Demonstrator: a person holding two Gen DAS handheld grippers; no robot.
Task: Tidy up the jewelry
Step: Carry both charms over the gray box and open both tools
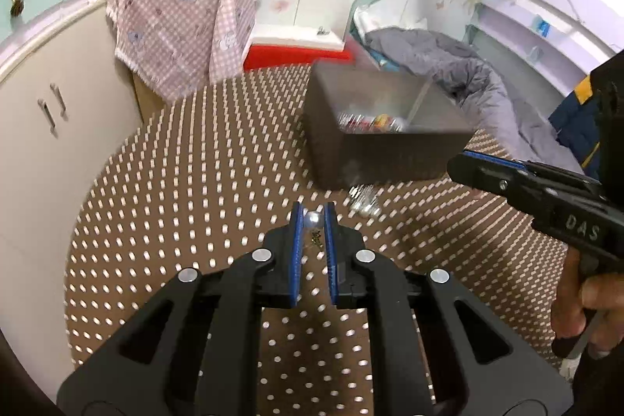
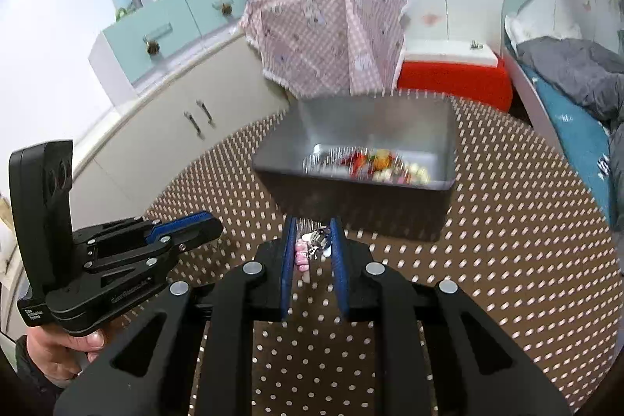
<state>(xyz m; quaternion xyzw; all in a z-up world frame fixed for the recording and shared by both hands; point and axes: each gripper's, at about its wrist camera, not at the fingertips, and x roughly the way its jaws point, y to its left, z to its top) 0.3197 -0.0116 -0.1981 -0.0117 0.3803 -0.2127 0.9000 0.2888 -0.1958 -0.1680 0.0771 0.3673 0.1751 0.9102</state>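
Already a pearl piece (image 1: 314, 220) is pinched by the left gripper (image 1: 314, 221), and a pink beaded piece (image 2: 302, 254) by the right gripper (image 2: 312, 240), both before the box (image 1: 374, 147). Small, light, slippery jewelry is best gripped across beads, not chains.

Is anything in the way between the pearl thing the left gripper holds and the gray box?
Nothing visible blocks it. The left gripper holds the pearl piece; only bare tablecloth lies before the gray box, whose top is open.

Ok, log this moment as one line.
left tongs: shut on pearl earring | right tongs: shut on pink bead jewelry | grey box: holds jewelry, on dotted table
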